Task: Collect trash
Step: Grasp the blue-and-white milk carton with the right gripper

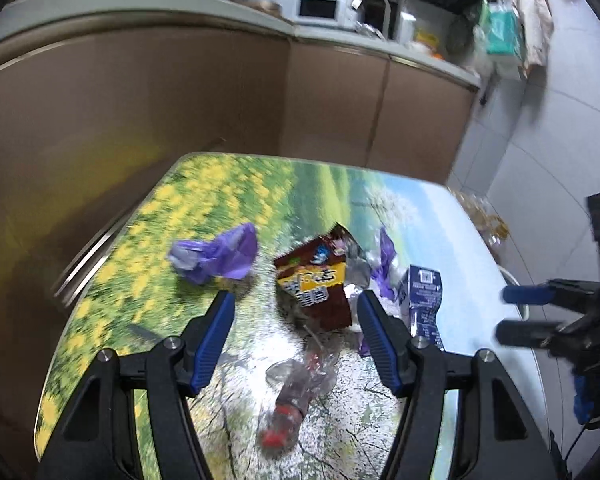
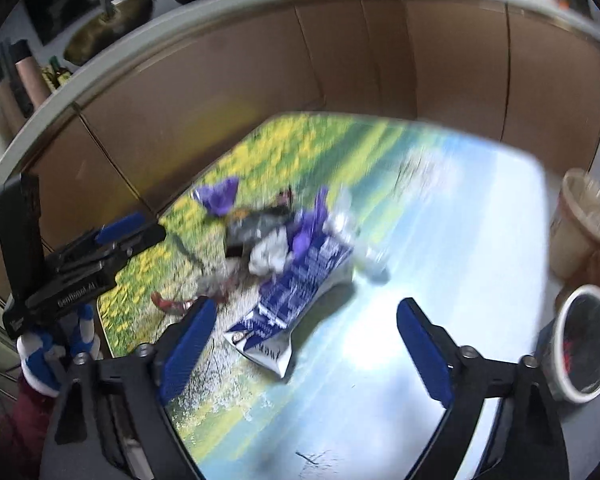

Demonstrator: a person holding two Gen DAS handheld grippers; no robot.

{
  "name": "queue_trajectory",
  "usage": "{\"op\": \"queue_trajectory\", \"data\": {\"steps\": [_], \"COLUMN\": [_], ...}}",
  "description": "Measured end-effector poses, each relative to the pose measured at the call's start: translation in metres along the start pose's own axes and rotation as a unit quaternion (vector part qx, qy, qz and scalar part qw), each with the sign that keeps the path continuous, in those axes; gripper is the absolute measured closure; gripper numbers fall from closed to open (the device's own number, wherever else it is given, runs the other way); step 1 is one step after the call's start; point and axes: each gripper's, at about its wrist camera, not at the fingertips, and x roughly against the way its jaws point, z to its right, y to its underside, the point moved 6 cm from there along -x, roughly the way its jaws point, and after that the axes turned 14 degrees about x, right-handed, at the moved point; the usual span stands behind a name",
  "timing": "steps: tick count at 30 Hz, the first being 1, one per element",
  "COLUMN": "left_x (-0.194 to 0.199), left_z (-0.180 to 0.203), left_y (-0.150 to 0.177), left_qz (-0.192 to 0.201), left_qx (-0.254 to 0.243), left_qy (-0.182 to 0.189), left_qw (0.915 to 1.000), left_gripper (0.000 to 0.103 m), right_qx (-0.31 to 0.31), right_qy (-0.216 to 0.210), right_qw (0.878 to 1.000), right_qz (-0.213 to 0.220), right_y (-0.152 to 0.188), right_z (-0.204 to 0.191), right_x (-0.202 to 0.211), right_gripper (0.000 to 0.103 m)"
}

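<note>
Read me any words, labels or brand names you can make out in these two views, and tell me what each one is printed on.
"GenRobot.AI", roughly: white lettering on the body of the left gripper, seen in the right wrist view; slightly blurred.
Brown and yellow snack packet: large Chinese characters, upside down, too blurred to read.
Blue and white carton: white print all over, unreadable in both views.
Purple wrapper: no text visible.

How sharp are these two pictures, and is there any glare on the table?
Left wrist view: claw crisp, table and purple wrapper lightly smeared. Right wrist view: trash pile heavily blurred, bright white glare on the table's near part; both views bend at the edges.
</note>
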Motion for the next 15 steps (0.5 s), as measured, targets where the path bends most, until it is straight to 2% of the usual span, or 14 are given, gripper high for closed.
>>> {"op": "queue_trajectory", "data": {"steps": [3,9,13,14,15], "left_x": [-0.025,-0.067,-0.085,-0.087,-0.088], "left_z": [0.004,-0.001,-0.002,-0.003,-0.003], "left_y": [-0.004,-0.004,0.002,0.004,0.005], "left_qz": [-0.033,-0.09,-0.116,-0.12,-0.123], "left_qx": [-0.017,-0.005,0.007,0.011,0.015], "left_qy": [0.007,0.011,0.015,0.017,0.02], "left_qw": [0.9993,0.9958,0.9931,0.9926,0.9921], "left_gripper": [0.041,0.044,0.062,0.069,0.073], "right_qx": [-0.014,-0.033,-0.028,-0.029,-0.031], "right_qy": [-0.027,-0.054,-0.05,-0.05,-0.053], "right_qw": [0.999,0.996,0.995,0.994,0.994], "right_qz": [-0.027,-0.061,-0.087,-0.09,-0.093], "right_y": [0.005,-0.002,-0.002,-0.001,0.001], "right_z": [0.0,-0.002,-0.001,-0.001,-0.001], "right_x": [-0.027,-0.071,-0.092,-0.095,-0.097], "right_gripper": [0.016,0.016,0.018,0.021,0.03]}}
